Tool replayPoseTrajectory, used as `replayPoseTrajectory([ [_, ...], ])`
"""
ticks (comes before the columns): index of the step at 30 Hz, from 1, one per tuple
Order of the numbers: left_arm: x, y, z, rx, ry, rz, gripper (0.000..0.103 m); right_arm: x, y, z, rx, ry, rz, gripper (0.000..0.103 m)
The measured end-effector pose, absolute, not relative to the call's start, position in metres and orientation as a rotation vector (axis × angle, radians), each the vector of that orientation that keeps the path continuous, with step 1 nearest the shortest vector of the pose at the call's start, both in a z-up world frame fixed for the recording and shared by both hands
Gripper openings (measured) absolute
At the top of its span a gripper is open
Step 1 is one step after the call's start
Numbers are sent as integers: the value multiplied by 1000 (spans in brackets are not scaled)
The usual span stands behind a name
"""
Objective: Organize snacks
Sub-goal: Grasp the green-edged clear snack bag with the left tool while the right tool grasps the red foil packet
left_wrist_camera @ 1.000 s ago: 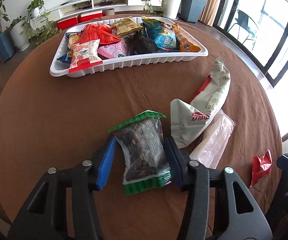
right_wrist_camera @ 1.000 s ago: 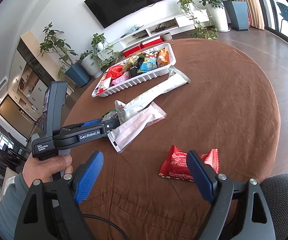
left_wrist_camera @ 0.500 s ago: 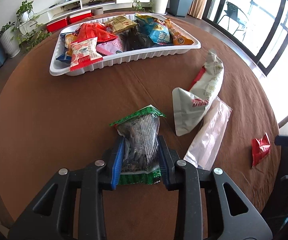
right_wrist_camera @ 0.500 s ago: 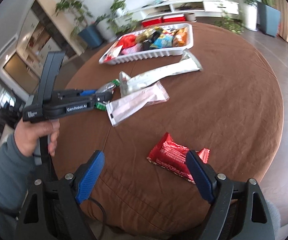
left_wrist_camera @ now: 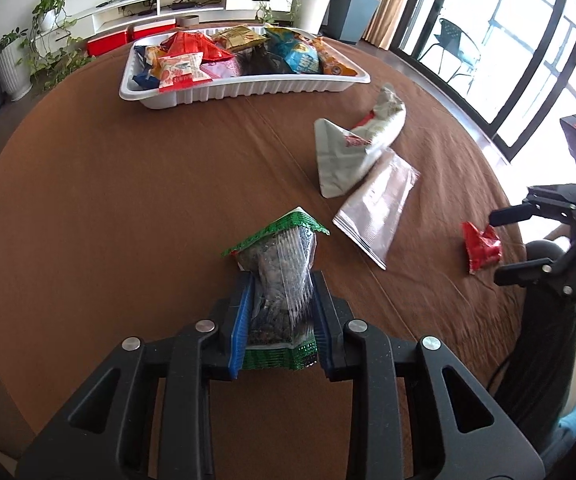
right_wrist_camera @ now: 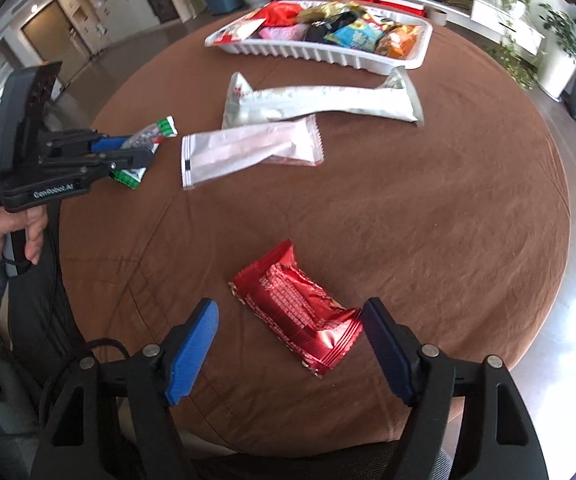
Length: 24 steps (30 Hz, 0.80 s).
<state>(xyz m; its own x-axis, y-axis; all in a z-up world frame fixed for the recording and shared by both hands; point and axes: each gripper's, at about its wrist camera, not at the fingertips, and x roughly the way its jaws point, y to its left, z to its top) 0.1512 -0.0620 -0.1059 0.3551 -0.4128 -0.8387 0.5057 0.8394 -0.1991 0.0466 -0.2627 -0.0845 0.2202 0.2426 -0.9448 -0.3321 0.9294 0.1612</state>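
Fingers of your left gripper (left_wrist_camera: 280, 320) pinch the green-edged snack bag (left_wrist_camera: 278, 280) at lower center of the left view. Your right gripper (right_wrist_camera: 288, 344) gapes wide at the bottom of its view, the red packet (right_wrist_camera: 299, 308) lying between its fingers on the brown table (right_wrist_camera: 447, 216). Farther up lie a pale wrapper (right_wrist_camera: 248, 148), then a silver bag (right_wrist_camera: 323, 100). Along the top edge sits the white tray (right_wrist_camera: 319, 54), full of snacks.

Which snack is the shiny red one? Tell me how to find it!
Look at the round brown table, far from the white tray of snacks. The red packet lies alone at the near edge, between the open right gripper fingers. Its neighbours are long, pale wrappers; this one is short and shiny.
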Motion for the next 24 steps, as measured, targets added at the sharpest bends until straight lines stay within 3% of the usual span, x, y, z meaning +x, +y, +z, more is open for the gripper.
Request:
replayPoseTrajectory([
  [17, 124, -60, -100, 65, 1048, -651, 26, 52, -223, -89, -472, 1316, 606, 73],
  [24, 121, -62, -103, 61, 1055, -678, 26, 58, -223, -97, -491, 1367, 636, 68],
])
